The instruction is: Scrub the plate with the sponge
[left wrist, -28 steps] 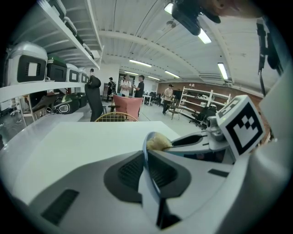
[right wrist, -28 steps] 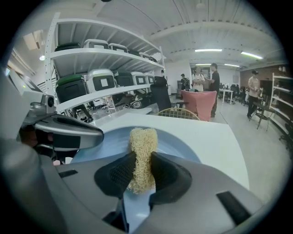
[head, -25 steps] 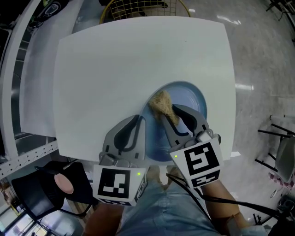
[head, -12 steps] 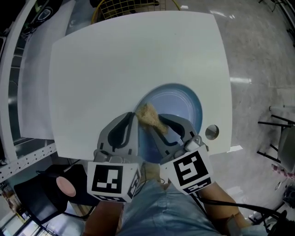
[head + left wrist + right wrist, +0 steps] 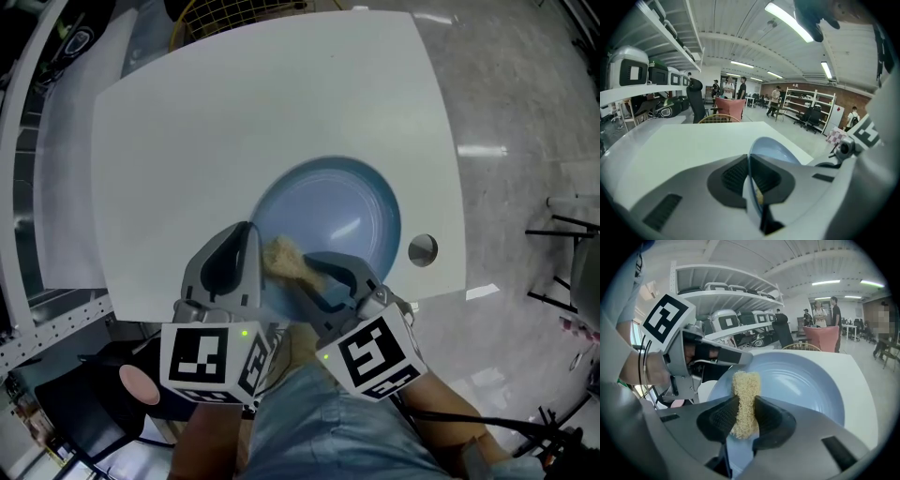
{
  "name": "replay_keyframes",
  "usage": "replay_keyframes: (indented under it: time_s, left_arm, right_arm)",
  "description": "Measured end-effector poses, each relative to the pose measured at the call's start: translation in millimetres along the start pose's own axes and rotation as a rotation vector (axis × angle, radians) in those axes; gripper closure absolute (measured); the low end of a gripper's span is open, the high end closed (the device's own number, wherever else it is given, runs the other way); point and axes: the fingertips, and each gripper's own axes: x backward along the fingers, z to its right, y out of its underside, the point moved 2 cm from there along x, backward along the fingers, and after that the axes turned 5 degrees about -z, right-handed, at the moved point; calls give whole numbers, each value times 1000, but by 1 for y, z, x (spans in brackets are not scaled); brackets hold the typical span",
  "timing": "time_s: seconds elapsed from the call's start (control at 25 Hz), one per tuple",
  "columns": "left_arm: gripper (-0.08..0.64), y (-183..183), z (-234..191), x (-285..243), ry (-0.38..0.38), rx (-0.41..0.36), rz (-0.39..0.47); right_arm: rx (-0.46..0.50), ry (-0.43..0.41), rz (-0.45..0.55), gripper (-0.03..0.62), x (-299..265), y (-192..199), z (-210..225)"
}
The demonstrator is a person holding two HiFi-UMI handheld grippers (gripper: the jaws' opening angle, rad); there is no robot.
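Left tongs (image 5: 749, 164) clamped on near rim of blue plate (image 5: 333, 211), plate sitting at front edge of white table (image 5: 234, 112). Right tongs (image 5: 745, 406) pinching tan sponge (image 5: 745, 383), sponge down on plate's near-left part, just beside left jaws. My guess for doing this well: firm rim grip so plate doesn't skate, sponge flat, light pressure, small circles working toward far rim. Don't bump left jaws, don't shove plate off edge.

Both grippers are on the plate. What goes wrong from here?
Left gripper pinches only the plate by its thin rim; scrubbing force may twist it loose.
The plate sits near the front edge of the table, so it might slide off.
Right gripper squeezes the sponge narrowly; dragging may pull it out.
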Motion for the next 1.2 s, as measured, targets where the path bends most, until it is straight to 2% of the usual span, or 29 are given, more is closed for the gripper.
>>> replay_keyframes:
  time_s: [0.48,1.2]
  left_arm:
    - [532,3,6,4,-5,-20,-1]
    - [534,1,12,6,-4,-57,-6]
  right_arm:
    - [-74,17,-44,485,17,43,2]
    - [-214,188,-127,485,42,80,49]
